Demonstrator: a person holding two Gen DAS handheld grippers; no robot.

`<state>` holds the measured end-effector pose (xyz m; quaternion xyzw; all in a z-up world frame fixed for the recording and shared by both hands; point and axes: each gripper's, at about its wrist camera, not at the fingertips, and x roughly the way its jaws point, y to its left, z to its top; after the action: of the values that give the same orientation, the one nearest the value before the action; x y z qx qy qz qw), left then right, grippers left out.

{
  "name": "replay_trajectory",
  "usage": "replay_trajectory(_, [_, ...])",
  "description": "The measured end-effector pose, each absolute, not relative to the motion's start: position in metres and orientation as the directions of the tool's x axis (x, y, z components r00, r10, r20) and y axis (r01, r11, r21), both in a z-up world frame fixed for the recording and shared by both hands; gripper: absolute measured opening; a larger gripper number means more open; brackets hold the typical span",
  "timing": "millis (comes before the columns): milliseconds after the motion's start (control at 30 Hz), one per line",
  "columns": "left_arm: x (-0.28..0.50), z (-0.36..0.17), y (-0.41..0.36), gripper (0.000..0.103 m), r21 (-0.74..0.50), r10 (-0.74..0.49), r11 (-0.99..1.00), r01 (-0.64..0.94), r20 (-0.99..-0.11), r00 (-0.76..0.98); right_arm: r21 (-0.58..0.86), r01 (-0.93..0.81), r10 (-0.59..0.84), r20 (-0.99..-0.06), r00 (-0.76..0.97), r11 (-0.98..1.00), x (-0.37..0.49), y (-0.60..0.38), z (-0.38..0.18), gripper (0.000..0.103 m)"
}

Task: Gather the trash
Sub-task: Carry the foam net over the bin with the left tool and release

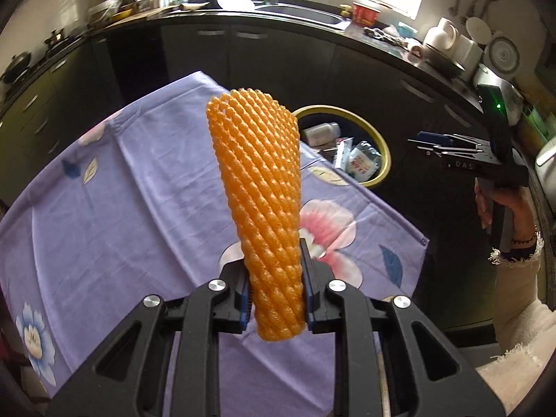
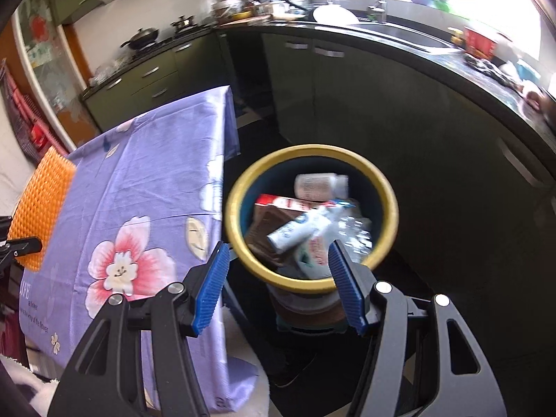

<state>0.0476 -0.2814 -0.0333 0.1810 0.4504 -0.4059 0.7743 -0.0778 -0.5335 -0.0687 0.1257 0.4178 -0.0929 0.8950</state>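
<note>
My left gripper (image 1: 275, 278) is shut on an orange foam net sleeve (image 1: 259, 187), held upright above the table with the purple flowered cloth (image 1: 139, 191). The sleeve also shows at the left edge of the right wrist view (image 2: 41, 208). A yellow-rimmed trash bin (image 2: 309, 283) stands on the floor just past the table's right edge, holding a white bottle (image 2: 319, 186), a tube (image 2: 299, 231) and wrappers. My right gripper (image 2: 278, 274) is open and empty, hovering above the bin's near rim. It appears in the left wrist view (image 1: 448, 146) to the right of the bin (image 1: 377, 182).
A dark curved kitchen counter (image 2: 417, 52) with a sink, dishes and a red container (image 1: 365, 12) runs behind the bin. Dark cabinets (image 1: 278, 59) stand below it. A stove with a wok (image 2: 142, 38) is at the far left.
</note>
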Motion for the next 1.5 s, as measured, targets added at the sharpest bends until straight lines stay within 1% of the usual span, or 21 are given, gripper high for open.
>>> replay_trajectory(200, [0.061, -0.034, -0.380, 0.022, -0.089, -0.503, 0.463, 0.882, -0.846, 0.179, 0.182, 0.356, -0.089, -0.775, 0.626, 0.917, -0.110, -0.571, -0.077, 0.059])
replay_trajectory(300, [0.078, -0.040, -0.423, 0.022, -0.123, -0.508, 0.430, 0.895, -0.852, 0.127, 0.193, 0.380, -0.089, -0.787, 0.611, 0.905, -0.117, -0.583, -0.085, 0.059])
replay_trajectory(500, [0.107, -0.077, -0.498, 0.022, -0.118, -0.438, 0.405, 0.907, -0.896, 0.078, 0.202, 0.400, -0.088, -0.796, 0.599, 0.894, -0.119, -0.596, -0.094, 0.059])
replay_trajectory(733, [0.133, -0.122, -0.553, 0.023, -0.115, -0.361, 0.445, 0.888, -0.930, 0.060, 0.206, 0.408, -0.085, -0.803, 0.590, 0.889, -0.117, -0.600, -0.100, 0.059])
replay_trajectory(767, [0.133, -0.127, -0.557, 0.024, -0.119, -0.352, 0.451, 0.885, -0.935, 0.054, 0.206, 0.410, -0.086, -0.803, 0.589, 0.889, -0.117, -0.600, -0.100, 0.059])
replay_trajectory(833, [0.141, -0.139, -0.568, 0.035, -0.118, -0.326, 0.478, 0.871, -0.944, 0.051, 0.203, 0.417, -0.092, -0.804, 0.588, 0.886, -0.117, -0.600, -0.098, 0.060])
replay_trajectory(867, [0.141, -0.142, -0.569, 0.043, -0.121, -0.324, 0.487, 0.865, -0.945, 0.050, 0.200, 0.420, -0.097, -0.803, 0.588, 0.885, -0.118, -0.599, -0.096, 0.061])
replay_trajectory(900, [0.143, -0.142, -0.568, 0.046, -0.118, -0.327, 0.498, 0.859, -0.943, 0.061, 0.199, 0.422, -0.101, -0.801, 0.590, 0.884, -0.118, -0.597, -0.094, 0.061])
replay_trajectory(933, [0.142, -0.140, -0.565, 0.046, -0.114, -0.337, 0.505, 0.856, -0.938, 0.074, 0.199, 0.422, -0.103, -0.799, 0.592, 0.884, -0.120, -0.596, -0.091, 0.061])
replay_trajectory(967, [0.142, -0.135, -0.560, 0.050, -0.124, -0.355, 0.506, 0.854, -0.932, 0.076, 0.196, 0.420, -0.106, -0.796, 0.596, 0.886, -0.120, -0.592, -0.088, 0.061])
replay_trajectory(1000, [0.140, -0.129, -0.553, 0.058, -0.137, -0.378, 0.502, 0.854, -0.923, 0.074, 0.194, 0.415, -0.107, -0.793, 0.599, 0.889, -0.120, -0.589, -0.085, 0.061])
replay_trajectory(1100, [0.131, -0.096, -0.505, 0.067, -0.164, -0.493, 0.500, 0.850, -0.861, 0.124, 0.187, 0.393, -0.102, -0.788, 0.608, 0.900, -0.118, -0.577, -0.080, 0.062])
replay_trajectory(1133, [0.124, -0.084, -0.485, 0.068, -0.165, -0.535, 0.498, 0.852, -0.831, 0.152, 0.185, 0.383, -0.098, -0.785, 0.611, 0.905, -0.116, -0.572, -0.079, 0.062])
replay_trajectory(1167, [0.114, -0.069, -0.457, 0.074, -0.148, -0.584, 0.498, 0.855, -0.786, 0.204, 0.185, 0.372, -0.092, -0.784, 0.614, 0.910, -0.114, -0.566, -0.078, 0.063])
replay_trajectory(1200, [0.104, -0.056, -0.431, 0.087, -0.123, -0.624, 0.504, 0.855, -0.736, 0.261, 0.185, 0.362, -0.086, -0.782, 0.617, 0.914, -0.112, -0.561, -0.077, 0.063])
replay_trajectory(1233, [0.091, -0.044, -0.406, 0.094, -0.093, -0.654, 0.520, 0.849, -0.682, 0.326, 0.187, 0.348, -0.076, -0.781, 0.620, 0.919, -0.109, -0.554, -0.077, 0.063])
replay_trajectory(1267, [0.079, -0.032, -0.375, 0.097, -0.058, -0.678, 0.547, 0.835, -0.615, 0.402, 0.187, 0.330, -0.065, -0.779, 0.623, 0.925, -0.104, -0.545, -0.077, 0.063])
replay_trajectory(1333, [0.055, -0.018, -0.320, 0.097, 0.007, -0.672, 0.601, 0.799, -0.536, 0.510, 0.180, 0.286, -0.044, -0.775, 0.631, 0.941, -0.095, -0.523, -0.076, 0.063])
replay_trajectory(1400, [0.040, -0.011, -0.274, 0.097, 0.038, -0.624, 0.675, 0.736, -0.503, 0.598, 0.170, 0.251, -0.031, -0.768, 0.640, 0.953, -0.087, -0.501, -0.075, 0.068])
replay_trajectory(1467, [0.029, -0.005, -0.227, 0.097, 0.023, -0.576, 0.747, 0.664, -0.476, 0.664, 0.144, 0.224, -0.038, -0.759, 0.650, 0.964, -0.081, -0.476, -0.072, 0.075])
replay_trajectory(1500, [0.022, -0.005, -0.205, 0.097, 0.016, -0.546, 0.780, 0.625, -0.468, 0.694, 0.127, 0.214, -0.046, -0.753, 0.657, 0.969, -0.080, -0.464, -0.071, 0.080])
